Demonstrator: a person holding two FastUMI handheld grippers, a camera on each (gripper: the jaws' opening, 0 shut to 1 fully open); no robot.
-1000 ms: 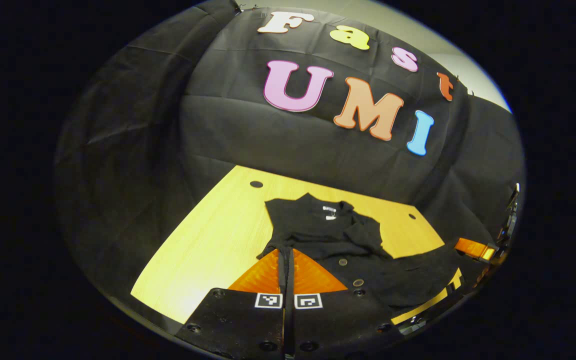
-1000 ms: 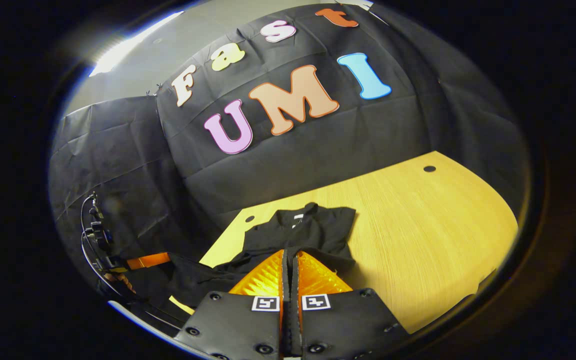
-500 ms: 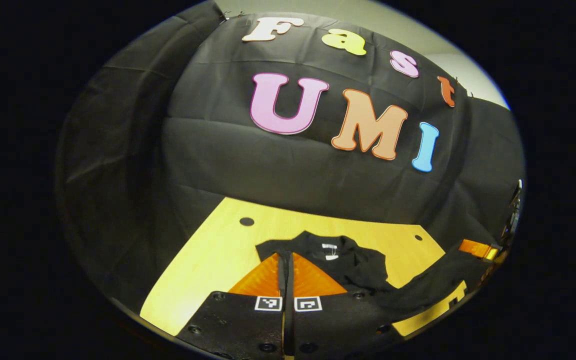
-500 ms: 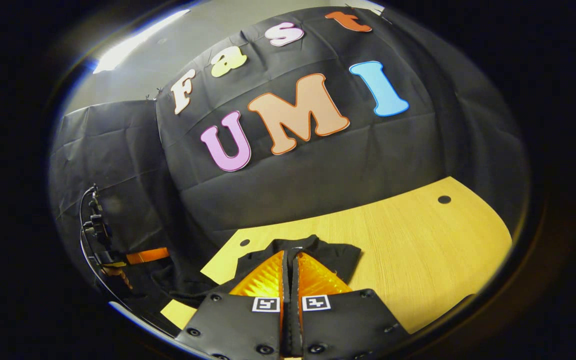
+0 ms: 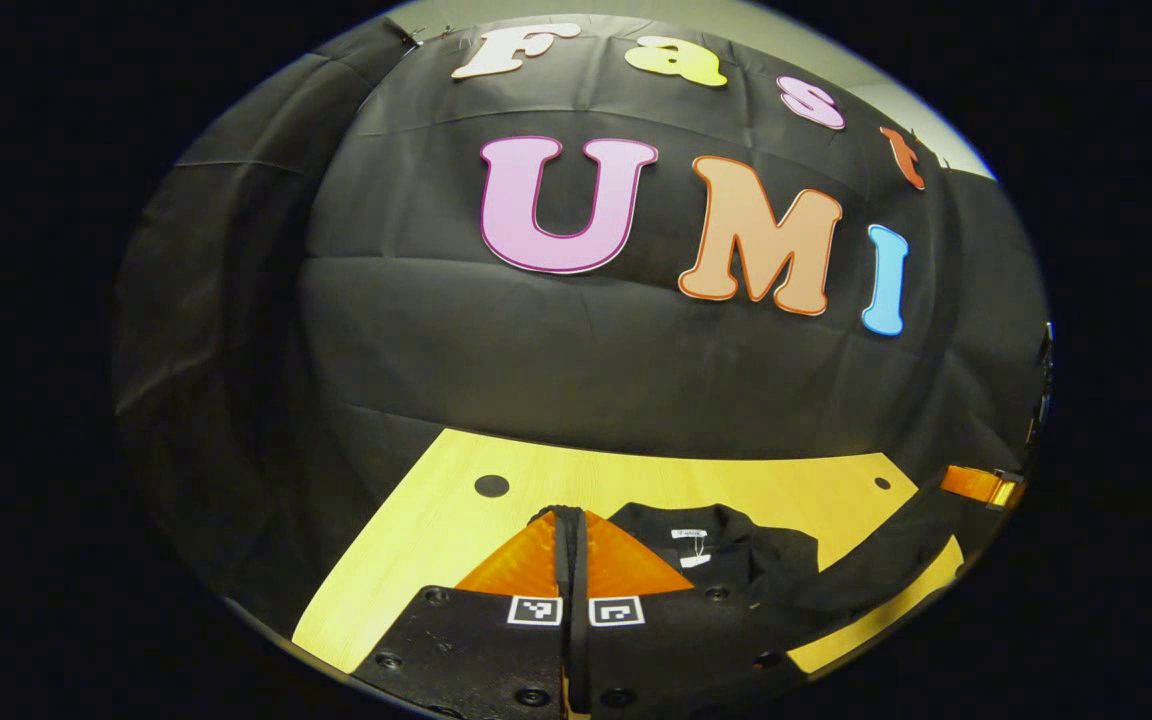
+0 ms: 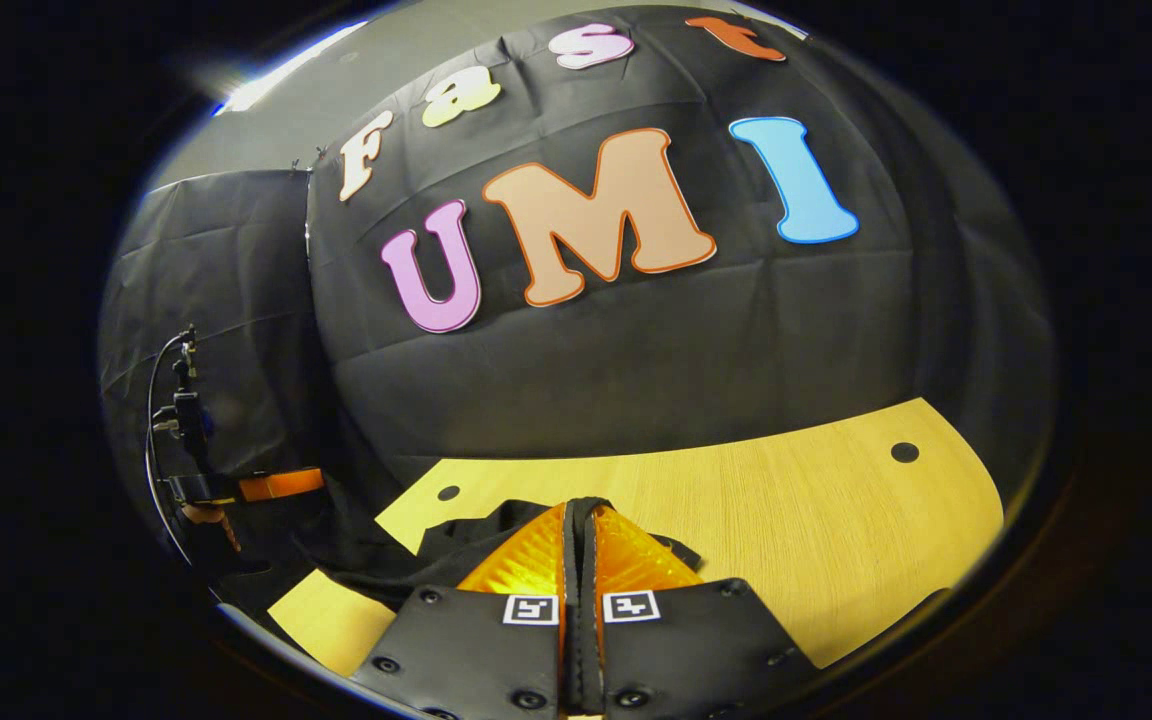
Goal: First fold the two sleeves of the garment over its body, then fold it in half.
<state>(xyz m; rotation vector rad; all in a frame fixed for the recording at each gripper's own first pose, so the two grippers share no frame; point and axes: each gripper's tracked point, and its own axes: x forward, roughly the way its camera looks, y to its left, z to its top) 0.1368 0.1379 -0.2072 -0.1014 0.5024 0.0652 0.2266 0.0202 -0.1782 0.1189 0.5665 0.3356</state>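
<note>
A black garment [image 5: 736, 555] lies on the yellow wooden table [image 5: 406, 550], its collar and white neck label toward the back wall. In the left gripper view my left gripper [image 5: 569, 518] is shut on a fold of the black cloth. A taut band of cloth runs from it to the right gripper [image 5: 976, 486] at the far right. In the right gripper view my right gripper [image 6: 581, 505] is likewise shut on a black fold, held just above the garment [image 6: 456, 540]. The left gripper [image 6: 276, 485] shows at the left there, with a hand behind it.
The table [image 6: 816, 510] has small round holes near its back corners [image 5: 491, 486] [image 6: 904, 451]. Black cloth walls close in behind and at both sides. A stand with cables [image 6: 181, 410] rises at the left in the right gripper view.
Both grippers have moved forward toward the collar and back wall, carrying the held edge over the garment. Less of the garment's body shows in front of them now.
</note>
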